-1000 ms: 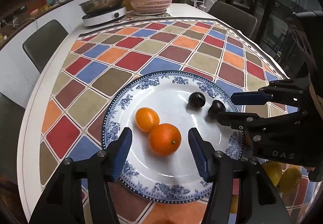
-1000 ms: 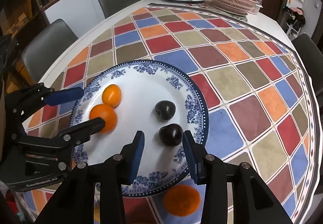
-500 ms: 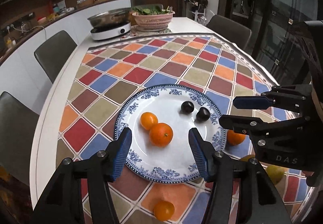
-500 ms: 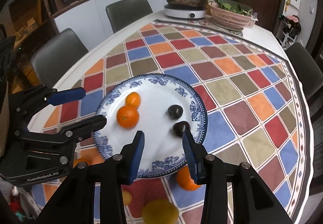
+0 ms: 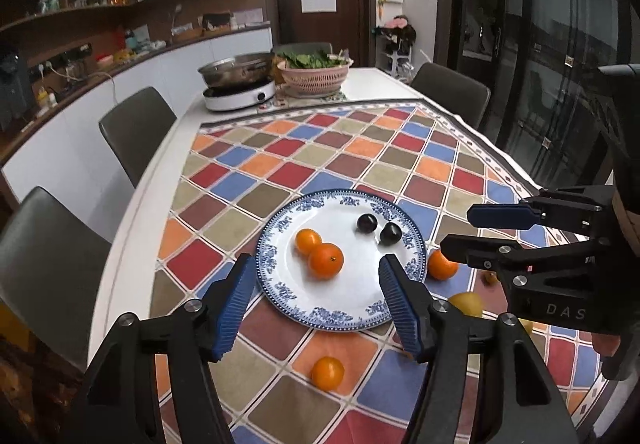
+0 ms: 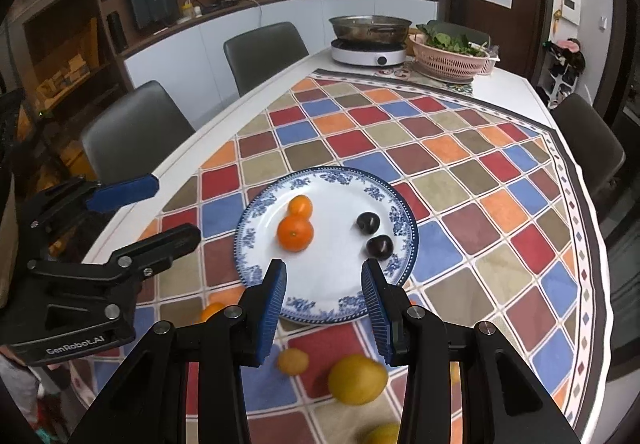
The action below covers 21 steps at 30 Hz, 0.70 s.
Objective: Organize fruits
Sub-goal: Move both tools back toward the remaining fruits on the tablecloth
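Blue-and-white plate point(image 5: 280, 286) on a checkered tablecloth point(image 5: 352, 155), holding two oranges point(image 5: 325, 261) touching each other and two dark plums point(image 5: 367, 223) side by side. Loose orange point(image 5: 327, 373) just off the near rim, another point(image 5: 441, 264) beside the right rim, yellow lemon point(image 6: 357, 378) nearby. Left gripper point(image 5: 316, 304) and right gripper point(image 6: 324, 304) above the near edge, jaws wide, holding nothing.

You have drawn both the left gripper point(image 5: 316, 304) and the right gripper point(image 6: 324, 304) up and back from the plate point(image 5: 280, 290), so loose oranges and lemons on the tabletop point(image 6: 460, 296) now show.
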Motion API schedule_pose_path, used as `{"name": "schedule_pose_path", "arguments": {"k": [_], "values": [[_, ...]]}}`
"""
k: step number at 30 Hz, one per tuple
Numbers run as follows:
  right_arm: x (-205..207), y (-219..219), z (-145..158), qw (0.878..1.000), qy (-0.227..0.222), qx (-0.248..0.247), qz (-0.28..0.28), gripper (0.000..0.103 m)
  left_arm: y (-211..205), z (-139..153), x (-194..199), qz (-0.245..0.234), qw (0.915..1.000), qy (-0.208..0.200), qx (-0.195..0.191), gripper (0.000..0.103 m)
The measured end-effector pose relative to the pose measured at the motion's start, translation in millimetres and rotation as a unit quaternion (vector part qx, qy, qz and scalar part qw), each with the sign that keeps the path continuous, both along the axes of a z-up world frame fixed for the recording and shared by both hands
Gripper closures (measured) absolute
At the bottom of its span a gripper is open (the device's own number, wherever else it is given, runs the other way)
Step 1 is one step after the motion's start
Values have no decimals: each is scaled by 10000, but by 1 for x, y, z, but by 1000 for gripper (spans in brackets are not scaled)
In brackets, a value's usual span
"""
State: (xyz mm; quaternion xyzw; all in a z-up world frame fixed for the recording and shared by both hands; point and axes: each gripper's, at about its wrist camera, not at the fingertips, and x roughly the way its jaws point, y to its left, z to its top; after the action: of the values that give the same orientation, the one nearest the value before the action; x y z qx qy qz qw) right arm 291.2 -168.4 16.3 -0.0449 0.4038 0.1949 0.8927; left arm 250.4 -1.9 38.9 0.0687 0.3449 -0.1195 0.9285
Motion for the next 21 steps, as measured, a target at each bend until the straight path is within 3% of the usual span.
{"name": "schedule_pose_path", "arguments": {"k": [10,21], "values": [[-50,12,8,9995,-243,183,-36,63,16,13,-49,90,9991,-416,-50,33],[-86,16,-18,9974,-240,545,-402,63,27,-10,-77,49,9990,-451,-30,32]]}}
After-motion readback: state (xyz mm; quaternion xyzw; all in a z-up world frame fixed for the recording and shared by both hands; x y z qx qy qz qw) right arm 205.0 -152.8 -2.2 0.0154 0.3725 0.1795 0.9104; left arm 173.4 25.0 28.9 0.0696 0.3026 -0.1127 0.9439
